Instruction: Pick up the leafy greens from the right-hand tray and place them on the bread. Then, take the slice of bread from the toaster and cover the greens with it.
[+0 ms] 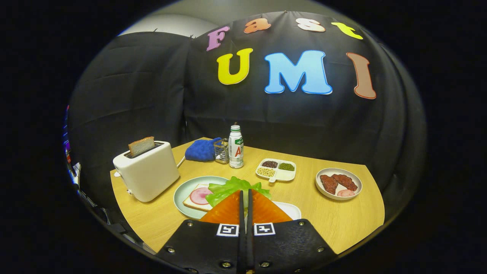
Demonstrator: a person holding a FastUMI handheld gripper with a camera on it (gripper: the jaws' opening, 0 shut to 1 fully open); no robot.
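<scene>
Our gripper (245, 195): fingers nearly together, pinching the leafy greens (233, 187) | greens: at our fingertips, overlapping the bread (194, 202) with its ham slice (200, 195) on the plate (182, 190) | toaster (147, 172): left on the bench (342, 217), bread slice (141, 145) sticking up.

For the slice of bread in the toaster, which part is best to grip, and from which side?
Grip the top edge of the bread slice, coming from above. It stands upright in the toaster slot, so only that upper part is free. The gripper probably first has to let go of the leafy greens its jaws are shut on.
</scene>
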